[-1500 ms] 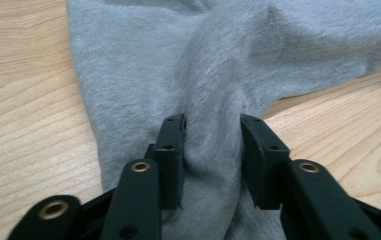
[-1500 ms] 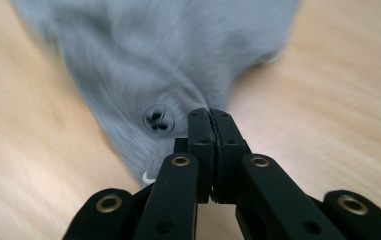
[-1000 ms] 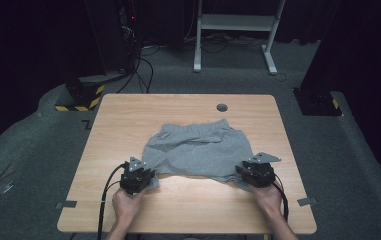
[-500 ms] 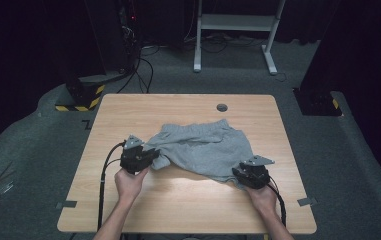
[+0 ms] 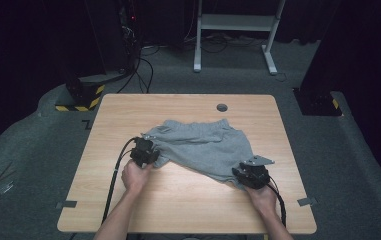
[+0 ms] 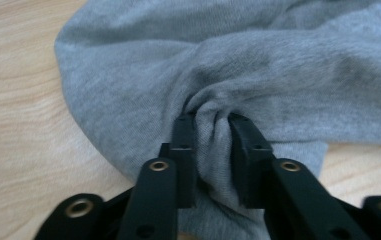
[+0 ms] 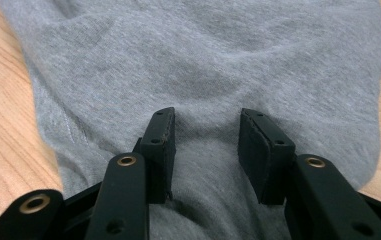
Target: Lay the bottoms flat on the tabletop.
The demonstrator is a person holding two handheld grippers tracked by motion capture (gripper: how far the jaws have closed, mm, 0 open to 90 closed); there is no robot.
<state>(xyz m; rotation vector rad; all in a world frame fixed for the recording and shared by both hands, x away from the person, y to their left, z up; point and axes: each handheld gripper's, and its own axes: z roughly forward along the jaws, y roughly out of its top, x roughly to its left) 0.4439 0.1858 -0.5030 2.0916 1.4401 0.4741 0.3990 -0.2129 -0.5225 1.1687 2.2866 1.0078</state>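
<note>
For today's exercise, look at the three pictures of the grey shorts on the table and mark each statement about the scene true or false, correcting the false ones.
1. The grey shorts lie on a wooden table. True.
2. The left tongs have a bunch of grey fabric between their jaws. True; the jaws have just been opening, with the fabric bunched in the gap.
3. The right tongs are clamped tight on a fold of cloth. False; the jaws stand apart over flat fabric.
4. The shorts hang over the table's far edge. False; they lie wholly on the tabletop.
5. A small dark round hole sits in the table beyond the shorts. True.
</note>
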